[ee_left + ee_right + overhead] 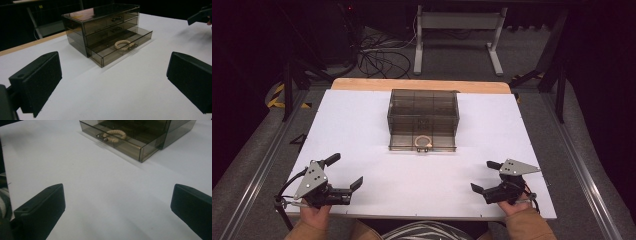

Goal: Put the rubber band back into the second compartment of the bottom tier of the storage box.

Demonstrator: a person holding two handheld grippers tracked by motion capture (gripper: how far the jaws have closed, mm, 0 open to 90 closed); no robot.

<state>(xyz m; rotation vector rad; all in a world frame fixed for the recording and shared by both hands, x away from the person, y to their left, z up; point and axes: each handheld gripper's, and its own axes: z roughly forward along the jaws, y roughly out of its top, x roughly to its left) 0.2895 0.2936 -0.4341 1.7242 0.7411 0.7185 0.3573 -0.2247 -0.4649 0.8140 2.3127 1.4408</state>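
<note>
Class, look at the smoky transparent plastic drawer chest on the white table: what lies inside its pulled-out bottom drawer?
The bottom drawer holds a cream rope-like bracelet with a metal clasp. The drawer's rear part sits under the smoky transparent plastic chest, too dark to make out.

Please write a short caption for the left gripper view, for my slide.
Open left gripper faces a smoky drawer box whose bottom drawer is pulled out, holding a beige bracelet.

High view overhead facing forward, claw views low, sharing drawer box (423,120)
</note>
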